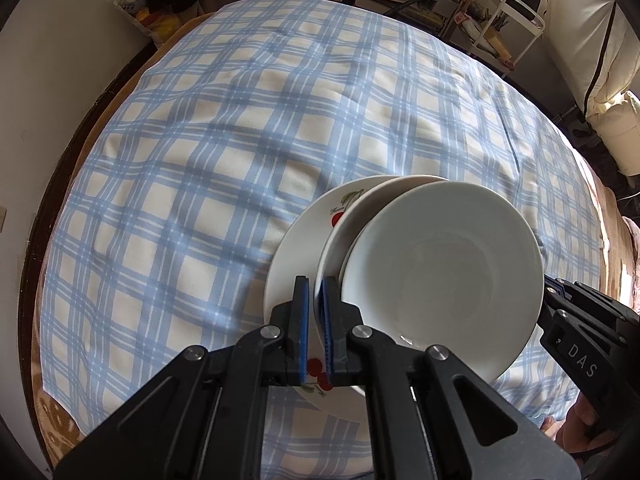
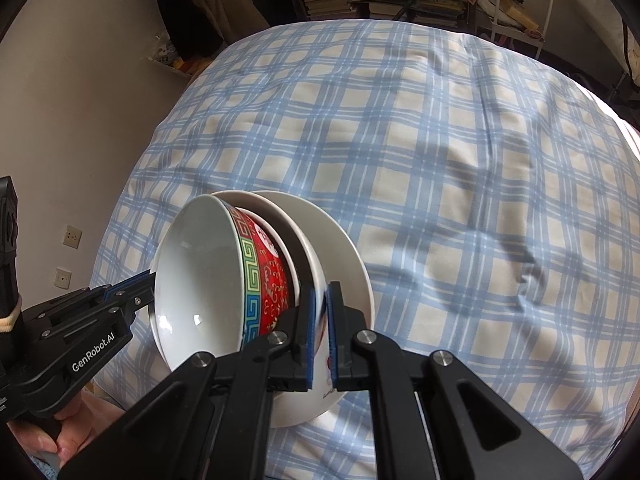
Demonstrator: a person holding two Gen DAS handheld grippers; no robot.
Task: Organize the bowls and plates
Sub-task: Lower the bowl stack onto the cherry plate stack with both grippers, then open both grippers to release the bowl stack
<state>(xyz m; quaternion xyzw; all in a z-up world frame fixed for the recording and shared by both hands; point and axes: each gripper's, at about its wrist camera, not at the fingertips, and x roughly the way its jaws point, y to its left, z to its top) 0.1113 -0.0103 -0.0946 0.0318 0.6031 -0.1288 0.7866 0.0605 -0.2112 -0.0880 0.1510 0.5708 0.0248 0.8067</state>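
Blue checked cloth (image 1: 200, 160) lies open.

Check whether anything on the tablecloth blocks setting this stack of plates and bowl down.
Nothing visible does. The checked tablecloth lies bare all around the cherry plate, which carries the white plates and the red bowl. The left gripper and right gripper clamp its rim. The cloth directly under the stack is hidden.

Both wrist cameras look steeply down along their claws, close over the stacked dishes (image 1: 400, 272) on the checked cloth (image 1: 200, 160). Each catches the other claw: at 3 o'clock from the left, at 9 o'clock from the right.
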